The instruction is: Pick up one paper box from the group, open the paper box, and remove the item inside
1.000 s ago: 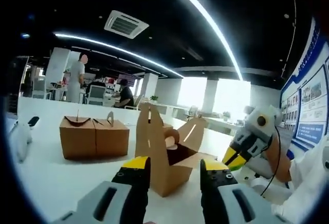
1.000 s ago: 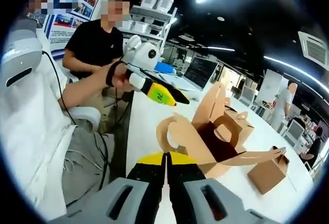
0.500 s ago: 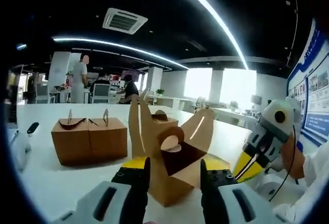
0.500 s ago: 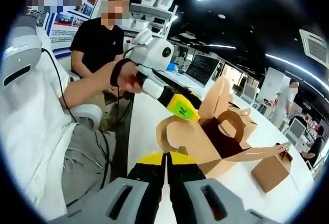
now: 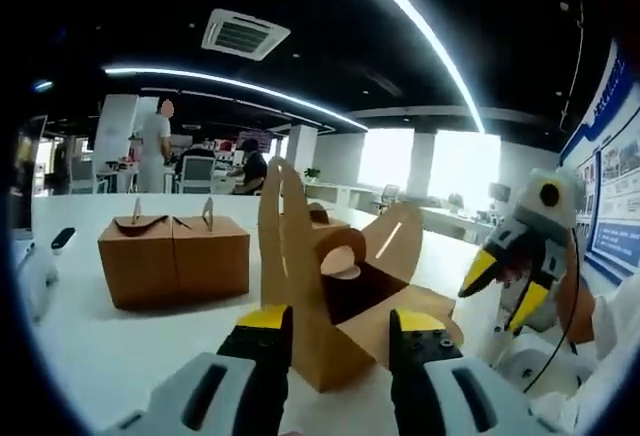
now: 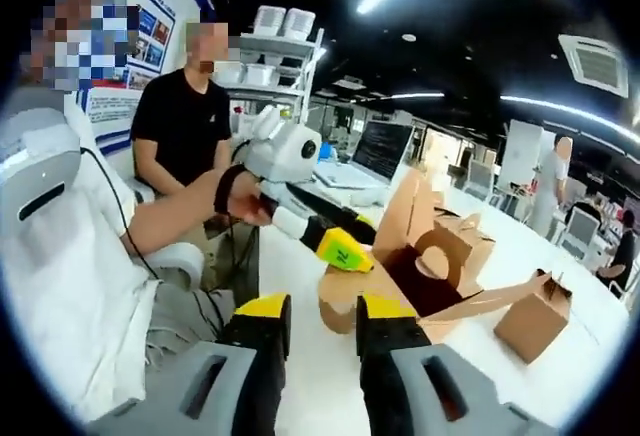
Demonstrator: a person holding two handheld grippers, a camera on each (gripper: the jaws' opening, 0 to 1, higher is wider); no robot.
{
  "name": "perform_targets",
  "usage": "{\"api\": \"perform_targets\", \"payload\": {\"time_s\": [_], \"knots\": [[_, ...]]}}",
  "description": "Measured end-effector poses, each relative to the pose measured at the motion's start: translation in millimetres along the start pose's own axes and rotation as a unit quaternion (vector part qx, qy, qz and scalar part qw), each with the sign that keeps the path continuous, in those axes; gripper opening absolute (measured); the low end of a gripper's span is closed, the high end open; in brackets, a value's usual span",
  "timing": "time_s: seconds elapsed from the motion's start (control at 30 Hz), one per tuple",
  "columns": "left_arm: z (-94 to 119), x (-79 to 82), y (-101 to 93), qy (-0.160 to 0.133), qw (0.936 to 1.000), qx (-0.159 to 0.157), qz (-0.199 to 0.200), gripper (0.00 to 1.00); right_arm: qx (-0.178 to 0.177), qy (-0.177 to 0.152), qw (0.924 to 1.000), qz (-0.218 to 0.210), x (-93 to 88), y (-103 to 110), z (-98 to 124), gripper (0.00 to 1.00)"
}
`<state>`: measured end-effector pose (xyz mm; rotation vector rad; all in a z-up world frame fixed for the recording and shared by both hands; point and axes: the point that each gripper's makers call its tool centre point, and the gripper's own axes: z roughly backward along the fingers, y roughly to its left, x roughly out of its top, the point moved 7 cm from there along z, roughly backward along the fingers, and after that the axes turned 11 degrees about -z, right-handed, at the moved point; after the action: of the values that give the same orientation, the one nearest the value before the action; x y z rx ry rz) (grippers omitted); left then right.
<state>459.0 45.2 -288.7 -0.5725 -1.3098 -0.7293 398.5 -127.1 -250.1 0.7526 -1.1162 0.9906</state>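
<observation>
The right gripper [image 6: 313, 317], pressed shut half a second ago, is now spread apart and empty. The left gripper [image 5: 328, 324] is held apart at the opened paper box [image 5: 335, 301] on the white table [image 5: 100, 351]; the box stands released, ready for the item's removal.

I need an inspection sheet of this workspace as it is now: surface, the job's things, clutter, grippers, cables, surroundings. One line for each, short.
Surface: white table, bare in front of the boxes.
Job's things: open paper box with flaps up, dark inside, contents not visible; two closed paper boxes side by side; another closed box.
Clutter: a white object with a dark tip at the table edge, too unclear to name.
Grippers: left gripper open, jaws on either side of the open box's front; right gripper open, near the box.
Cables: black cable running along the person's white sleeve.
Surroundings: office, ceiling lights, shelves, people in the background.
</observation>
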Motion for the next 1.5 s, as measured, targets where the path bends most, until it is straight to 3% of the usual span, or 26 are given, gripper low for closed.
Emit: {"api": "perform_targets", "payload": {"time_s": [0.17, 0.27, 0.57, 0.7, 0.8, 0.97, 1.07, 1.17, 1.5], "knots": [[-1.1, -2.9, 0.6, 0.003, 1.0, -0.003, 0.003, 0.4, -0.057, -0.018, 0.9982, 0.005, 21.8, -20.5, -0.1, 0.27], [-0.8, -2.7, -0.3, 0.002, 1.0, -0.002, 0.004, 0.4, -0.091, 0.007, 0.9946, 0.05, 29.9, -31.5, -8.4, 0.27], [-0.1, -3.6, -3.0, 0.002, 1.0, -0.002, 0.004, 0.38, -0.149, 0.068, 0.9789, 0.122, 34.2, -55.4, -31.8, 0.28], [-2.1, -4.6, -1.3, 0.004, 1.0, -0.003, 0.006, 0.39, -0.146, 0.111, 0.9743, 0.131, 31.5, -71.0, -42.2, 0.39], [-2.3, -3.3, -2.2, 0.005, 1.0, -0.005, 0.004, 0.39, -0.144, 0.152, 0.9655, 0.155, 28.8, -78.0, -45.8, 0.4], [-1.5, -2.8, -3.2, 0.004, 1.0, -0.006, 0.001, 0.39, -0.14, 0.169, 0.9637, 0.153, 27.0, -84.1, -51.9, 0.41], [-1.6, -3.9, -3.1, 0.005, 1.0, -0.007, 0.002, 0.39, -0.131, 0.185, 0.9618, 0.153, 21.1, -86.1, -57.3, 0.36], [-0.7, -2.6, -3.2, 0.003, 1.0, -0.008, 0.001, 0.39, -0.135, 0.202, 0.9535, 0.178, 20.1, -88.6, -61.7, 0.27], [-0.1, -2.3, -3.5, 0.004, 1.0, -0.009, 0.0, 0.39, -0.134, 0.197, 0.9523, 0.191, 30.0, -87.2, -59.4, 0.15]]}}
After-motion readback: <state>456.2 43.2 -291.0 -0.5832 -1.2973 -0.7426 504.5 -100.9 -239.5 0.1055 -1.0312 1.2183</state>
